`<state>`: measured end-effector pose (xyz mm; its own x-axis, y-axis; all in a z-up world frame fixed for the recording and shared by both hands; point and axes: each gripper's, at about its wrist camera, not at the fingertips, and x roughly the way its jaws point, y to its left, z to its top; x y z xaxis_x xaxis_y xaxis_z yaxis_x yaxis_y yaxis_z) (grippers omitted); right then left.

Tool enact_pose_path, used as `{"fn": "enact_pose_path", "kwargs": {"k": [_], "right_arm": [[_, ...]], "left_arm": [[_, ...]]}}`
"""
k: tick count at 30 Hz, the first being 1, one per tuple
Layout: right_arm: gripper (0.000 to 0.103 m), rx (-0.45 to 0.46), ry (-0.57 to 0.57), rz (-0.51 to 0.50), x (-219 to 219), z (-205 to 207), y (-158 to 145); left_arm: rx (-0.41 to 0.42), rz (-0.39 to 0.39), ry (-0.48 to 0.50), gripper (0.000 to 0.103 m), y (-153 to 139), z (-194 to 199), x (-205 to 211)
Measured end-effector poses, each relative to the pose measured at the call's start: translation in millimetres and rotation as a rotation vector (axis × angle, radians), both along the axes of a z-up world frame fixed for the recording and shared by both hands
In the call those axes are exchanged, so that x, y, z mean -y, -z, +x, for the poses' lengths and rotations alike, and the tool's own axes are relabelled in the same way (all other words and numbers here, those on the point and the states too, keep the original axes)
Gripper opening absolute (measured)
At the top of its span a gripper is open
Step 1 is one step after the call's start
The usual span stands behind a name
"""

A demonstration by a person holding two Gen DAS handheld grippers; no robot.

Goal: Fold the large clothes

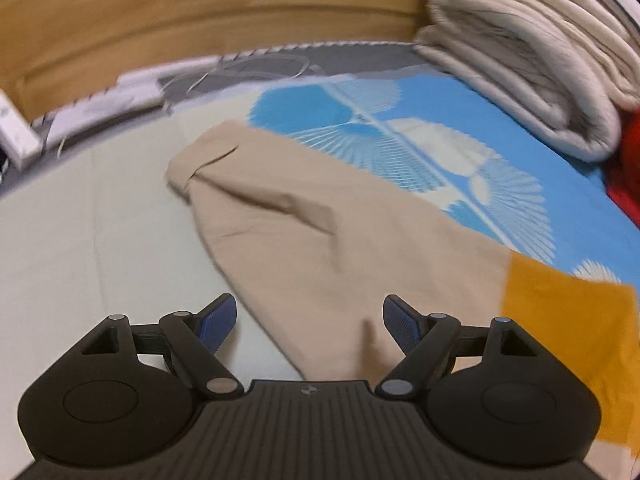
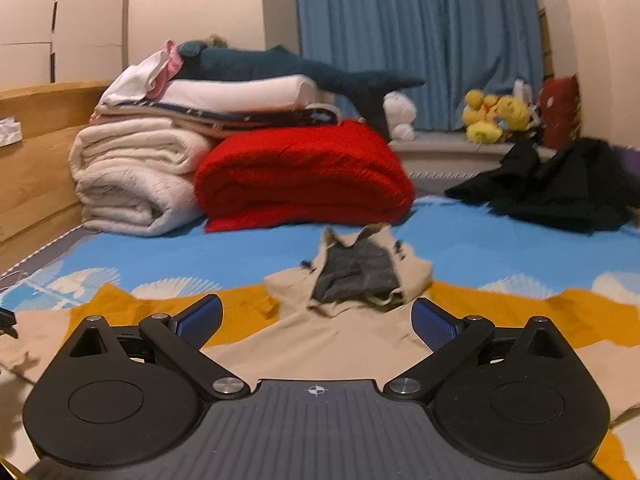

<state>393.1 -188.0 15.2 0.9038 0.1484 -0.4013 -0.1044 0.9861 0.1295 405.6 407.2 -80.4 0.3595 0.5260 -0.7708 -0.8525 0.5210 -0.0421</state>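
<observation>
One beige hooded garment (image 2: 320,336) lies spread flat on the bed, over a mustard-yellow cloth (image 2: 520,312) and the blue patterned sheet (image 2: 240,252). In the right wrist view its hood (image 2: 356,272) points away from the camera toward the far bedding, grey lining showing, so the body's long axis runs from the gripper toward the hood. In the left wrist view one beige sleeve (image 1: 280,216) stretches away from the gripper, slanting up and to the left, its cuff end resting on the pale sheet (image 1: 80,240).

The left gripper (image 1: 308,320) hovers over the sleeve's near end, jaws spread wide, nothing between them. The right gripper (image 2: 316,320) is likewise released and empty, above the garment's body.

Beyond lie one rolled cream blanket (image 2: 128,176), one folded red blanket (image 2: 304,172), one plush shark (image 2: 280,68) atop the stack, and one heap of black clothes (image 2: 560,188). A wooden headboard (image 1: 160,20) borders the bed.
</observation>
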Motion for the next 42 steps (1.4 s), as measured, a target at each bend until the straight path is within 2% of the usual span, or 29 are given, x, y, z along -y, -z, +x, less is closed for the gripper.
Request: {"fn": "enact_pose_path", "kwargs": {"k": [7, 10, 11, 12, 14, 17, 20, 22, 24, 26, 29, 31, 33, 35, 36, 39, 41, 42], "right_arm": [[0.100, -0.082, -0.042, -0.025, -7.1, 5.9, 12.0], [0.100, -0.108, -0.050, -0.033, -8.2, 8.0, 15.8], [0.100, -0.119, -0.050, -0.037, -8.6, 9.0, 17.4], [0.100, -0.128, -0.051, -0.040, -8.8, 9.9, 18.0], [0.099, -0.143, -0.052, -0.042, -10.5, 11.3, 21.0], [0.093, -0.164, -0.059, -0.035, -11.6, 13.6, 23.5], [0.073, -0.181, -0.054, -0.027, -11.9, 14.8, 23.0], [0.055, -0.189, -0.053, -0.018, -10.4, 14.8, 22.0], [0.052, -0.204, -0.047, -0.005, -7.3, 14.8, 20.8], [0.051, -0.211, -0.039, 0.006, -2.5, 13.2, 19.0], [0.051, -0.211, -0.010, 0.027, 9.7, 9.1, 12.5], [0.049, -0.212, 0.014, 0.048, 18.9, 5.7, 7.4], [0.046, -0.215, 0.024, 0.057, 26.0, 2.7, 4.0], [0.047, -0.216, 0.034, 0.060, 33.2, -1.0, 1.6], [0.047, -0.213, 0.040, 0.059, 36.6, -2.4, 1.5], [0.047, -0.226, 0.073, 0.058, 47.9, -6.9, 3.8], [0.047, -0.250, 0.104, 0.063, 55.6, -9.7, 8.5], [0.047, -0.264, 0.117, 0.069, 59.2, -10.0, 11.0]], "left_arm": [[0.010, -0.027, -0.075, 0.083, 18.8, -18.5, -40.5], [0.064, -0.057, -0.098, 0.070, 24.2, -25.7, -53.6], [0.073, -0.046, -0.092, 0.050, 23.6, -26.0, -54.5], [0.074, -0.045, -0.078, 0.015, 22.8, -23.2, -55.0], [0.076, -0.023, -0.062, 0.000, 15.2, -19.1, -53.9], [0.125, 0.078, -0.023, 0.000, -10.8, -14.6, -38.0], [0.214, 0.121, 0.025, 0.000, -46.6, -10.8, -15.3], [0.277, 0.127, 0.071, 0.000, -73.5, -12.8, 3.1], [0.349, 0.130, 0.131, 0.000, -103.5, -21.7, 28.9], [0.376, 0.152, 0.184, 0.000, -128.0, -28.1, 57.7], [0.404, 0.129, 0.269, 0.000, -155.7, -38.6, 102.9], [0.429, 0.116, 0.333, 0.000, -164.3, -39.7, 134.0], [0.461, 0.142, 0.431, 0.000, -165.1, -37.9, 171.9], [0.499, 0.159, 0.564, 0.000, -157.9, -31.3, 220.2], [0.503, 0.142, 0.636, 0.000, -152.9, -26.4, 245.2], [0.481, 0.071, 0.962, 0.000, -130.9, -10.1, 330.9], [0.387, -0.022, 1.209, 0.005, -110.7, -0.2, 383.1], [0.348, -0.068, 1.281, 0.005, -101.4, 2.0, 398.0]]}}
